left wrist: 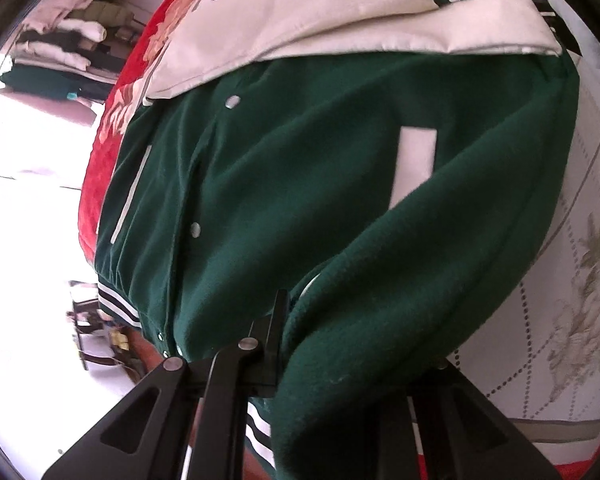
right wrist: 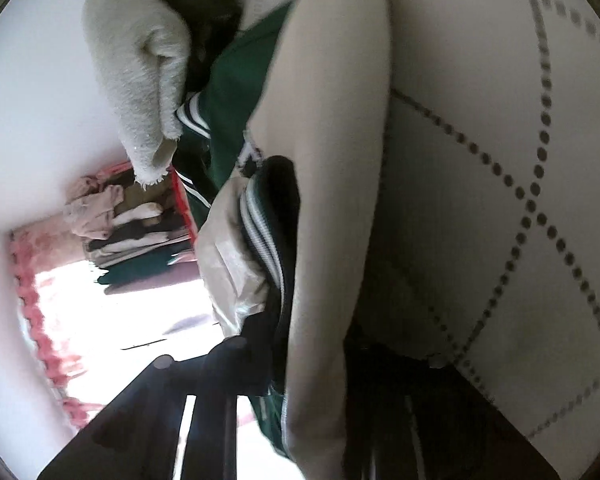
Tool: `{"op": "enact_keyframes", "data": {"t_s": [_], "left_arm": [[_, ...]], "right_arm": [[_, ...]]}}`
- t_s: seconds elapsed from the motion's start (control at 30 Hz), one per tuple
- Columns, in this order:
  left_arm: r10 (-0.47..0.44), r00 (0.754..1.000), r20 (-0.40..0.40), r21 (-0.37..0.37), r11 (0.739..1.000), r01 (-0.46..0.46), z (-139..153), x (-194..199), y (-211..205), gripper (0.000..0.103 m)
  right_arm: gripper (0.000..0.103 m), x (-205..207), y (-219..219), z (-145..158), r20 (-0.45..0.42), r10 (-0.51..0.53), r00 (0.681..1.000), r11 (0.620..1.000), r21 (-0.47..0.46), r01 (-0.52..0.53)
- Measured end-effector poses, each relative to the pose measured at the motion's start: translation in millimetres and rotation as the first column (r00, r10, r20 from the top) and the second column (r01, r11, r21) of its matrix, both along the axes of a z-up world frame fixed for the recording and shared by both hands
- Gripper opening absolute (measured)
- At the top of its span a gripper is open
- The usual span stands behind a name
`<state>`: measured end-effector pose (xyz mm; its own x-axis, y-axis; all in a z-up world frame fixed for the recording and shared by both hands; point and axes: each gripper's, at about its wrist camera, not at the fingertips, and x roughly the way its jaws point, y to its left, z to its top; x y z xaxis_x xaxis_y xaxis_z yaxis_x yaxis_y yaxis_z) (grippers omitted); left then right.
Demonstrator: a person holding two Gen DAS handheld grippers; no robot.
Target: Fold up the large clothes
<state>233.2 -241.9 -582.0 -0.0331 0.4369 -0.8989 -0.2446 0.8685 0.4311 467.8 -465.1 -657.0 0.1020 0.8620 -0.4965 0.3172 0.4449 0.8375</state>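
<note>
Green fleece varsity jacket [left wrist: 300, 184] spread across most of the left wrist view: matte, napped body, metal snap buttons [left wrist: 233, 101] down the placket, a white rectangular patch beside the placket, striped rib-knit hem [left wrist: 118, 300] at the jacket's lower left. Smooth cream sleeves [left wrist: 340, 12] folded over the jacket's upper part, striped cuffs at their ends. Red floral blanket [left wrist: 112, 120] under the jacket's left edge; white quilted bedspread [left wrist: 560, 280] with dotted diamond lines and pale flowers to the jacket's right. Black left gripper [left wrist: 332, 360] at the bottom, closed on a thick fold of the green fleece, one finger [left wrist: 276, 332] visible against it, the other hidden under the fabric.

Only in the right wrist view: a shaggy white towel [right wrist: 140, 72] beyond the jacket's collar end, and the right gripper [right wrist: 300, 392] clamped on a long cream sleeve [right wrist: 332, 160] with a bunched striped cuff beside it. View blurred; fingers dark. Same dotted bedspread [right wrist: 500, 200] to the sleeve's right.

Stacked folded clothes [left wrist: 60, 48] against the far wall, left of the jacket, in both views.
</note>
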Motion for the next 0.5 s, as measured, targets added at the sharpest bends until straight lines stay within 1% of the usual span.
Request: {"op": "enact_keyframes", "data": {"t_s": [0.03, 0.1, 0.13, 0.17, 0.23, 0.3, 0.33, 0.43, 0.5], "left_arm": [[0.008, 1.0, 0.014, -0.017, 1.0, -0.007, 7, -2, 4, 0.012], [0.011, 0.999, 0.04, -0.051, 0.999, -0.009, 20, -5, 14, 0.012], [0.013, 0.998, 0.053, -0.075, 0.997, -0.009, 28, -6, 21, 0.011], [0.016, 0.998, 0.065, -0.1, 0.995, -0.009, 35, -8, 29, 0.01], [0.028, 0.995, 0.091, -0.162, 0.987, -0.013, 52, -11, 48, 0.01], [0.046, 0.991, 0.122, -0.224, 0.974, -0.018, 70, -15, 73, 0.01], [0.056, 0.99, 0.13, -0.25, 0.968, -0.022, 75, -16, 82, 0.01], [0.087, 0.984, 0.159, -0.342, 0.939, -0.028, 95, -21, 130, 0.01], [0.108, 0.978, 0.176, -0.385, 0.923, -0.033, 103, -25, 165, 0.01]], "right_arm": [[0.015, 0, 4, 11, 0.017, 0.005, 1.0, 1.0, -0.014, -0.005], [0.014, 3, 16, 42, 0.056, 0.021, 0.998, 0.999, -0.032, -0.019], [0.014, 6, 25, 60, 0.077, 0.031, 0.997, 0.998, -0.048, -0.027], [0.014, 6, 28, 72, 0.089, 0.04, 0.995, 0.998, -0.061, -0.034], [0.014, 10, 49, 108, 0.127, 0.07, 0.989, 0.993, -0.103, -0.056], [0.014, 15, 72, 136, 0.151, 0.096, 0.984, 0.986, -0.153, -0.073], [0.014, 17, 91, 154, 0.163, 0.111, 0.98, 0.979, -0.189, -0.08], [0.014, 20, 135, 188, 0.173, 0.138, 0.975, 0.959, -0.27, -0.088], [0.014, 23, 179, 208, 0.177, 0.161, 0.971, 0.939, -0.331, -0.095]]}}
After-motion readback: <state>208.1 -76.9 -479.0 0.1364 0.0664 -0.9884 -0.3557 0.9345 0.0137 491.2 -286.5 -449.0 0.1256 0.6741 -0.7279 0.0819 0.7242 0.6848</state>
